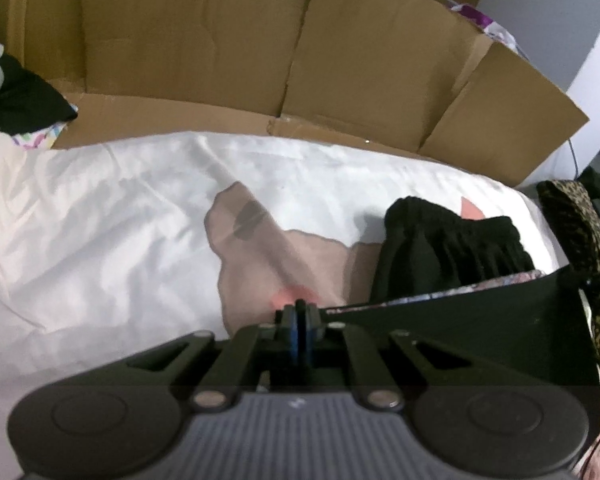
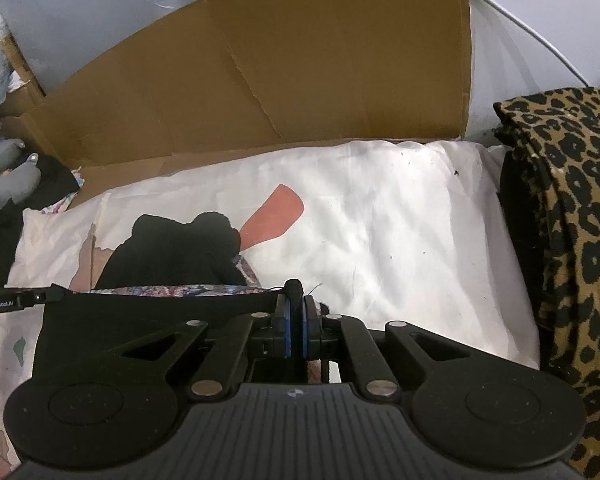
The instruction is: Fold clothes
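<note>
A black garment (image 2: 148, 320) with a patterned inner band (image 2: 172, 290) is stretched taut between my two grippers, above a white bed sheet (image 2: 400, 240). My right gripper (image 2: 294, 294) is shut on one corner of its top edge, a black fold showing between the pads. In the left wrist view the same garment (image 1: 460, 320) runs off to the right from my left gripper (image 1: 300, 306), which is shut on the other corner. The rest of the garment lies bunched (image 1: 440, 248) on the sheet behind the stretched edge. The left gripper's tip (image 2: 8, 302) shows at the right wrist view's left edge.
A brown cardboard wall (image 1: 220, 48) stands along the far side of the bed. Leopard-print fabric (image 2: 572, 220) is piled at the right. A grey soft toy (image 2: 8, 176) and dark clothes (image 1: 24, 96) lie at the far left. The sheet (image 1: 100, 220) has beige and orange prints.
</note>
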Motion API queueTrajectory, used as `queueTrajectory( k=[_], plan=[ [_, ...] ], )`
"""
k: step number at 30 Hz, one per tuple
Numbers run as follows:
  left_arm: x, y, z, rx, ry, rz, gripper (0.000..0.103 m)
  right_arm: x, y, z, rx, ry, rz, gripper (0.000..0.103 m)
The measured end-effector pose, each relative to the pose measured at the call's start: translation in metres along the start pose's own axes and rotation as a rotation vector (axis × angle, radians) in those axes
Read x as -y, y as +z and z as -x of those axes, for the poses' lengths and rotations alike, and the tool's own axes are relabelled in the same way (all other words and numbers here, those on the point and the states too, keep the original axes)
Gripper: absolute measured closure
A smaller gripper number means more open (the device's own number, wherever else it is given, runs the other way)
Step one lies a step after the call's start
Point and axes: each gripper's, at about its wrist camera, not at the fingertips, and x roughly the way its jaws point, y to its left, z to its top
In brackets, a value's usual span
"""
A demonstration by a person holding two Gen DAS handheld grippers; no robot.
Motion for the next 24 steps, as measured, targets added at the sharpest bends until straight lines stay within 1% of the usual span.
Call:
queueTrajectory(
  k=[6, 8, 9, 11, 13, 14, 15, 16, 19, 24],
  plan=[
    [-0.003, 0.002, -0.015, -0.008, -0.001, -0.004, 0.098, 0.004, 0.005, -0.017, -0.016, 0.001, -0.002, 0.100],
    [-0.002, 0.003, -0.013, -0.009, 0.001, -0.009, 0.094, 0.004, 0.004, -0.023, -0.033, 0.003, -0.004, 0.099],
    [-0.001, 0.003, -0.011, -0.009, 0.002, -0.012, 0.091, 0.004, 0.003, -0.025, -0.042, 0.004, -0.009, 0.098],
    [0.000, 0.003, -0.005, -0.002, 0.019, -0.021, 0.059, 0.005, 0.003, -0.023, -0.037, 0.005, -0.021, 0.096],
    [0.000, 0.000, 0.002, 0.010, 0.027, -0.032, 0.051, 0.005, 0.003, -0.015, -0.021, 0.007, -0.028, 0.091],
    [0.000, -0.002, 0.005, 0.010, 0.017, -0.037, 0.051, 0.006, 0.002, -0.011, -0.011, 0.013, -0.029, 0.080],
    [0.001, -0.003, 0.007, 0.005, 0.008, -0.042, 0.051, 0.005, 0.001, -0.007, -0.004, 0.013, -0.023, 0.067],
    [0.001, -0.005, 0.007, -0.002, 0.004, -0.045, 0.051, 0.005, 0.000, -0.004, 0.002, 0.012, -0.016, 0.063],
    [0.003, -0.009, 0.005, -0.013, 0.013, -0.058, 0.051, 0.005, -0.002, 0.000, -0.007, 0.013, -0.006, 0.062],
    [-0.003, -0.009, -0.006, -0.038, 0.019, -0.041, 0.053, 0.004, -0.009, -0.006, -0.039, 0.011, -0.001, 0.062]
  ],
)
